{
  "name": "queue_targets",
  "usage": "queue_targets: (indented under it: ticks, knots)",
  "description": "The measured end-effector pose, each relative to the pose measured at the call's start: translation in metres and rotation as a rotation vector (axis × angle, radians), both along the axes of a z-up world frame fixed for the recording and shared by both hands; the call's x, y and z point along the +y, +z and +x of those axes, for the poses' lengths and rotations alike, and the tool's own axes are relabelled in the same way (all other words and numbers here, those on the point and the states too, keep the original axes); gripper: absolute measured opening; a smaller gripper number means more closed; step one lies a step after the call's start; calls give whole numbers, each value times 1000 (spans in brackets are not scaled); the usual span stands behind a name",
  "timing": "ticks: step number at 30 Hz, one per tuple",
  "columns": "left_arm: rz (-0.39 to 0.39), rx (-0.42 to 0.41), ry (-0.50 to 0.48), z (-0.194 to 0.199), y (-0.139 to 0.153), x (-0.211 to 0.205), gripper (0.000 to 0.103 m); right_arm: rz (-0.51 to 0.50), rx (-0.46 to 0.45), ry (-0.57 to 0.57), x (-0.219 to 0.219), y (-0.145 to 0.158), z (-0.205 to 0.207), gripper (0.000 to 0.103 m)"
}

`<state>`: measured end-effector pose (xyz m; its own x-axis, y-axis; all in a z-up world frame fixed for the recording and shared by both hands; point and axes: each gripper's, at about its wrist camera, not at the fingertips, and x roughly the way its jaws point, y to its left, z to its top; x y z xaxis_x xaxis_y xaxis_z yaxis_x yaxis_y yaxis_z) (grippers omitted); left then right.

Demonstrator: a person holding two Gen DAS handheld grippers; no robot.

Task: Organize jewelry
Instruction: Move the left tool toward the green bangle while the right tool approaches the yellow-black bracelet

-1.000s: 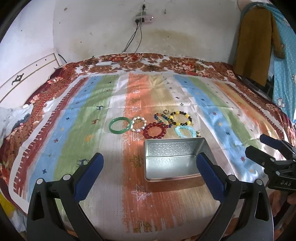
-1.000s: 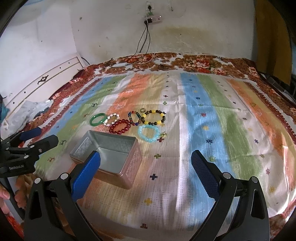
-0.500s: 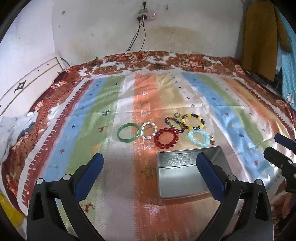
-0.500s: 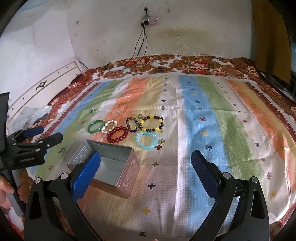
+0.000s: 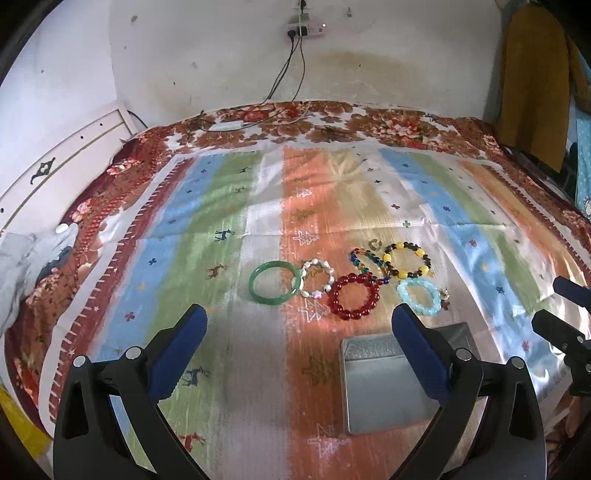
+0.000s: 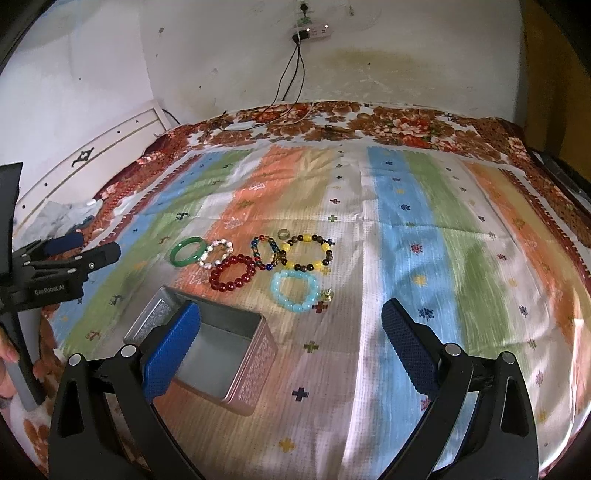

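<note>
Since the earlier frames, your left wrist view has swung leftward: the tin box [image 5: 384,384] now sits at lower right, partly behind the right finger, where it was near centre a second ago, and the bracelets have shifted right of centre.

Item 1. Left gripper [image 5: 299,350]: jaws spread wide, nothing between the blue pads [image 5: 177,350]. Seen also at the left edge of the right wrist view [image 6: 77,251], held above the bedspread.

Item 2. Right gripper [image 6: 291,343]: jaws wide apart, holding nothing. Its tips show at the right edge of the left wrist view [image 5: 561,306].

Item 3. Tin box [image 6: 207,339]: silver, lidless, nothing visible inside, resting on the striped bedspread [image 6: 424,229] at lower left of the right wrist view, behind your left pad.

Item 4. Jewelry, clustered just beyond the box, mid-frame:
- green bangle [image 5: 274,283], leftmost, touching the white bead bracelet [image 5: 317,277];
- red bead bracelet [image 5: 354,301], nearest the box, yet apart from it;
- multicolour bead bracelet [image 5: 365,264], overlapping the yellow-and-dark bead bracelet [image 5: 406,260];
- pale blue bead bracelet [image 5: 419,297], with a small charm at its right side;
- small ring [image 5: 375,243], just above the multicolour one.

Item 5. Surroundings: white wall with a power strip [image 5: 304,27] and hanging cables at top centre; mustard garment [image 5: 532,81] hanging at upper right.
</note>
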<state>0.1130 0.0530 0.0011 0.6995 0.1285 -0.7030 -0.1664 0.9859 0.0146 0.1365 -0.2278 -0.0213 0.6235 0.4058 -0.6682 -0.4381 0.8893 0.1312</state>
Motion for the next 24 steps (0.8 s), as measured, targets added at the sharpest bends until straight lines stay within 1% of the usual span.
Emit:
queue_targets:
  ticks: [6,11,15,20,22,24]
  knots:
    - [-22,23,17,15,-4,11,98,-6,18,-3,4,-1,16,99]
    - [-17,39,26,29,-7,18,98,-19,37,-7,9,-3,30,99]
    - [-36,70,21,42,-13,22,98,-29,52,-15,12,-4,43,99]
    - [-57,113,21,56,-21,28,98,-41,92,-17,15,-10,61,99]
    - [-61,124,33,60,-24,31,98,-6,135,-12,13,-12,69,99]
    - [-65,145,60,66,-28,36,98,6,164,-16,11,-15,76,99]
